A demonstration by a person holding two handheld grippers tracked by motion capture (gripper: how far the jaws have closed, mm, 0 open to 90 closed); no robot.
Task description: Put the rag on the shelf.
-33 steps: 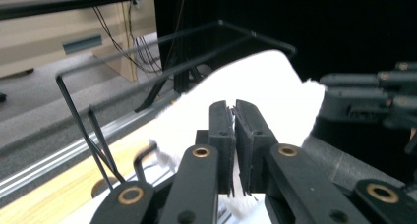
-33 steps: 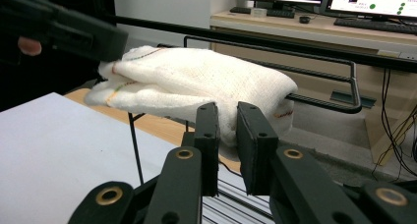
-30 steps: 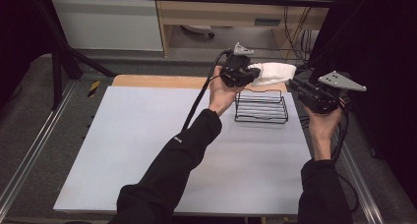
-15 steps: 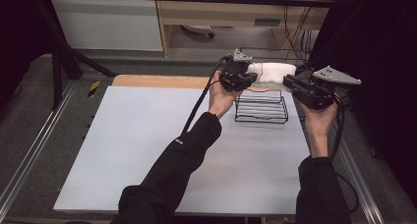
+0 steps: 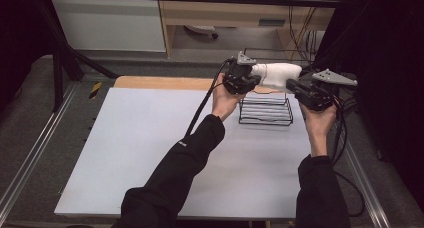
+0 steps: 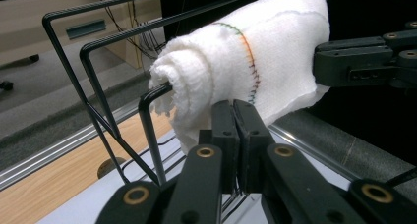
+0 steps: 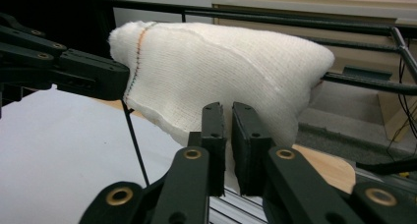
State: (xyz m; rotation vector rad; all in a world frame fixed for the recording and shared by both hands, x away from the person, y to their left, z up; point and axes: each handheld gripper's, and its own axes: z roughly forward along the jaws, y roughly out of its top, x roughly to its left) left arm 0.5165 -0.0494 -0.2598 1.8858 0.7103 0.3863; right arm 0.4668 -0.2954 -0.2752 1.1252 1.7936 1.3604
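A rolled white towel (image 5: pixel 277 74) with a coloured stitch line hangs above a black wire rack (image 5: pixel 265 110) at the table's far right. My left gripper (image 5: pixel 256 81) holds its left end and my right gripper (image 5: pixel 294 86) its right end. In the left gripper view the jaws (image 6: pixel 235 121) are shut on the lower edge of the towel (image 6: pixel 246 57), and the rack's wires (image 6: pixel 93 81) touch the roll. In the right gripper view the jaws (image 7: pixel 228 123) pinch the underside of the towel (image 7: pixel 221 62), with the left gripper (image 7: pixel 74 71) opposite.
The pale table top (image 5: pixel 150 138) stretches out left and in front of the rack. A wooden strip (image 5: pixel 160 83) runs along the far edge, with metal rails at both sides. Cables trail from both grippers. A cabinet stands beyond the table.
My right gripper has moved left, closing in on the towel's right end. The left gripper and towel have stayed almost in place above the rack.
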